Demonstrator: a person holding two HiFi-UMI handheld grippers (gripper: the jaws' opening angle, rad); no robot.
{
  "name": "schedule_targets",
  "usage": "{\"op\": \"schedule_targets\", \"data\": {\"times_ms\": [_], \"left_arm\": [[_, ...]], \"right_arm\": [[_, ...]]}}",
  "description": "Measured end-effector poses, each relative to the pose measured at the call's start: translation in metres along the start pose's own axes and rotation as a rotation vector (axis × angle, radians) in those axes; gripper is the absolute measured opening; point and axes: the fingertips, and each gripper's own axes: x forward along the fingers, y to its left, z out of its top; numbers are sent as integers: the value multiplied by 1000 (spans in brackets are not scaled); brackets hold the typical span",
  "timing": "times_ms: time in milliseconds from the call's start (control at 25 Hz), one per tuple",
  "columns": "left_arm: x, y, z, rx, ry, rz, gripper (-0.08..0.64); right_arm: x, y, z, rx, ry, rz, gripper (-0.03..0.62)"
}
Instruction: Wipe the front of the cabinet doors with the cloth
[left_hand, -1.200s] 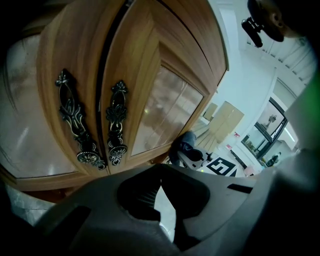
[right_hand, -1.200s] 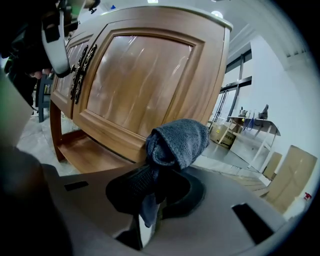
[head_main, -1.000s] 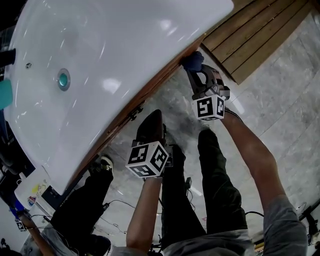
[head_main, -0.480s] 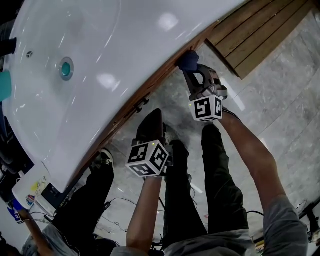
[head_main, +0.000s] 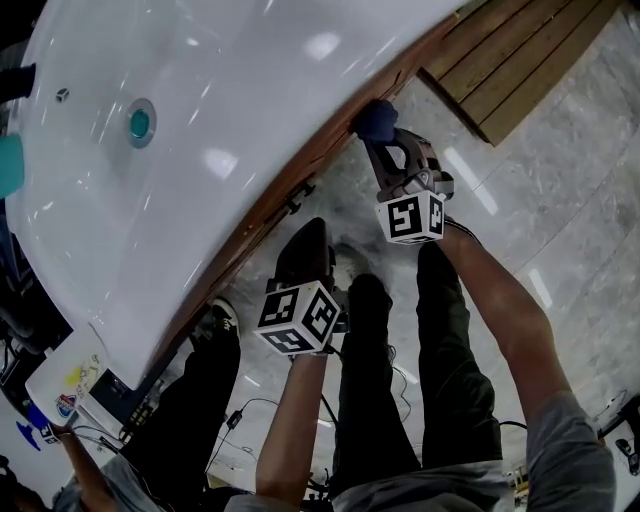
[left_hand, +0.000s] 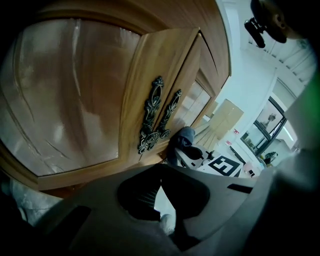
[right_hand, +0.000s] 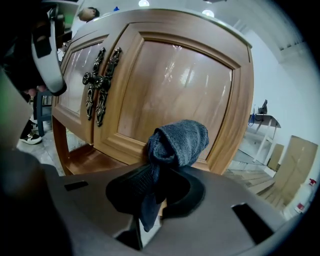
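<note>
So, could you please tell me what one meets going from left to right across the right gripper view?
Ornate door handles → dark cloth → cabinet's right frame → pale board at the far right.

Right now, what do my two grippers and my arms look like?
The left gripper and right gripper have dark grey moulded bodies. Each carries a white cube with black square markers: left cube, right cube. The arms are bare below short grey sleeves.
</note>
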Motion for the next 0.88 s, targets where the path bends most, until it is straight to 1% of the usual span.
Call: {"op": "schedule_targets", "data": {"times_ms": [480, 720, 880], "left_arm": [[-20, 26, -12, 27, 13, -29, 8], [-29, 37, -15, 27, 13, -40, 8], [-35, 42, -18, 32, 14, -52, 8]], "right_arm": [[-2, 56, 7, 40, 8, -1, 54], [-5, 92, 20, 31, -2, 47, 54], [-6, 105, 25, 88, 0, 21, 54]]}}
